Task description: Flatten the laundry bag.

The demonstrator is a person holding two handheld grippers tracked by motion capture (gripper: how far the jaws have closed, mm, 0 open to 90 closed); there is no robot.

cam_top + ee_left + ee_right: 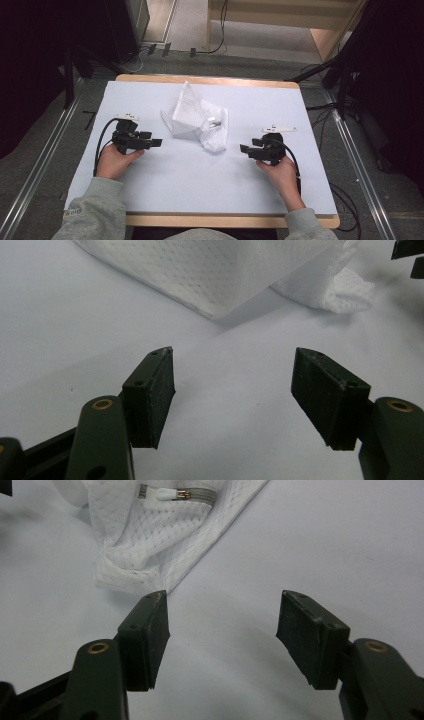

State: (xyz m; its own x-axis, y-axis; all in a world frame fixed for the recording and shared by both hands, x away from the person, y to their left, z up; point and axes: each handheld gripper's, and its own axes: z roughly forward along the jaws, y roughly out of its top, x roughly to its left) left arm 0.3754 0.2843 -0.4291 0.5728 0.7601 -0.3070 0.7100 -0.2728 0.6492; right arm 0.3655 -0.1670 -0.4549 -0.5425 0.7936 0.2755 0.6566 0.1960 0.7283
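A crumpled white mesh bag (196, 121) with a grey zipper (214, 121) lies on the white table top (200, 175), a bit behind the middle. My left gripper (155, 143) rests low at the left, open, pointing right toward the bag and short of it. My right gripper (244, 149) rests at the right, open, pointing left at the bag. In the left gripper view the mesh bag (225, 275) lies ahead of the empty left gripper (232, 385). In the right gripper view the zipper (177, 495) and its white pull show on the bag (150, 540), beyond the empty right gripper (222, 630).
The table's wooden edge (230, 220) runs along the front, with a person's grey sleeves (95, 210) there. Black stands and cables (345, 80) flank the table on the floor. A wooden frame (280, 20) stands at the back.
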